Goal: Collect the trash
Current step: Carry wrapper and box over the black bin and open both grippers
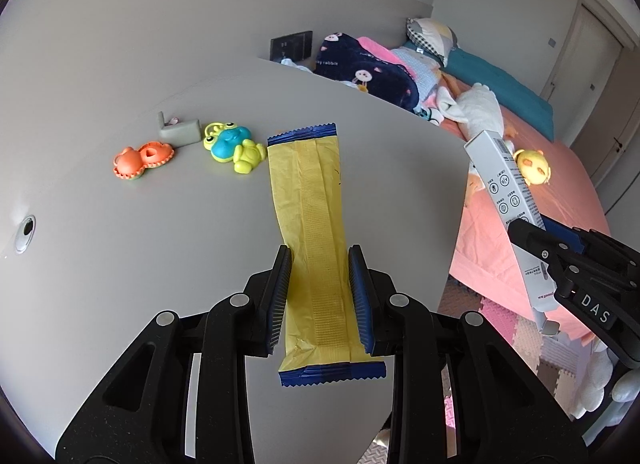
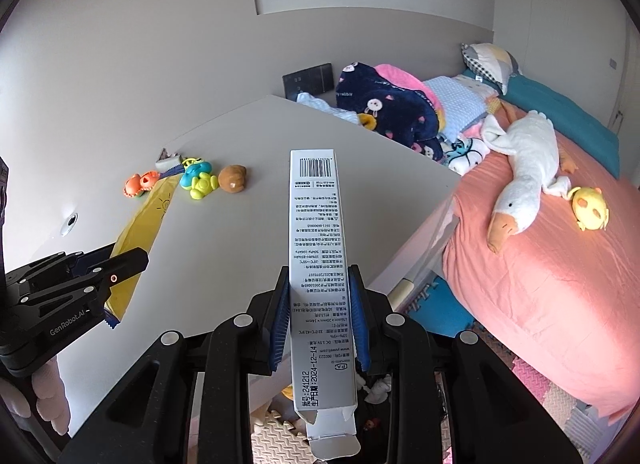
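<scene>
While both pieces of trash are being carried above the grey table, no bin is being shown in either view, so the drop place cannot be told. A yellow wrapper is being pinched by the left gripper, its jaws pressed on the two long edges. The long axis of the wrapper is running straight ahead of this gripper, along the fingers, with one blue end behind the pads and the other far in front. A white carton is being clamped in the same way by the right gripper, also pointing forward, its open flap hanging at the near end. Toys, among them a frog toy, are lying well ahead on the table and are being left alone. Probably the coming move is a carry, and neither hand is judged nearer to the goal.
</scene>
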{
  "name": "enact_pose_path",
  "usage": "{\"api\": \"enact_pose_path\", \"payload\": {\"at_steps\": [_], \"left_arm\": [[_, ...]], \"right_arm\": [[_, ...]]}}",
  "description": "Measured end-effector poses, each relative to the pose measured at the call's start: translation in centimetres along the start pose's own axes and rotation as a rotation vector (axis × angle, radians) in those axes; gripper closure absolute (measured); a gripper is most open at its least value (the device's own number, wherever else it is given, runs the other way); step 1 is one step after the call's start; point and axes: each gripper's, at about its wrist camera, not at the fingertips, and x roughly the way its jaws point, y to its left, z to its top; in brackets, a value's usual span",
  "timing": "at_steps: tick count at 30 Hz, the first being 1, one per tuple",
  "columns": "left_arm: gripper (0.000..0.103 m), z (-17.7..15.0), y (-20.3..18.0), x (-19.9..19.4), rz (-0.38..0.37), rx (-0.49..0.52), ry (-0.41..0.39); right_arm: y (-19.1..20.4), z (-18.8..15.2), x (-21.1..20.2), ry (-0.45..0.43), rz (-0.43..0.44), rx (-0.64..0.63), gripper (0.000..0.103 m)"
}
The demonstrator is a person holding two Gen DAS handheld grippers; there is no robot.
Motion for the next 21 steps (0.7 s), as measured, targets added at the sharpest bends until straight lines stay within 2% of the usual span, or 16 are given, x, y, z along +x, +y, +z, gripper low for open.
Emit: {"api": "enact_pose_path", "payload": {"at_steps": [8, 21], "left_arm": [[0.074, -0.5, -3.0, 0.2, -0.042, 0.056, 0.009], [0.074, -1.6, -9.2, 0.4, -0.154, 0.185, 0.043]], "right_arm": [[-2.7, -1.5, -2.4, -0.027, -0.052, 0.07, 0.074], [-8.0, -4.3, -6.1, -0.053, -0.151, 0.22, 0.074]]}}
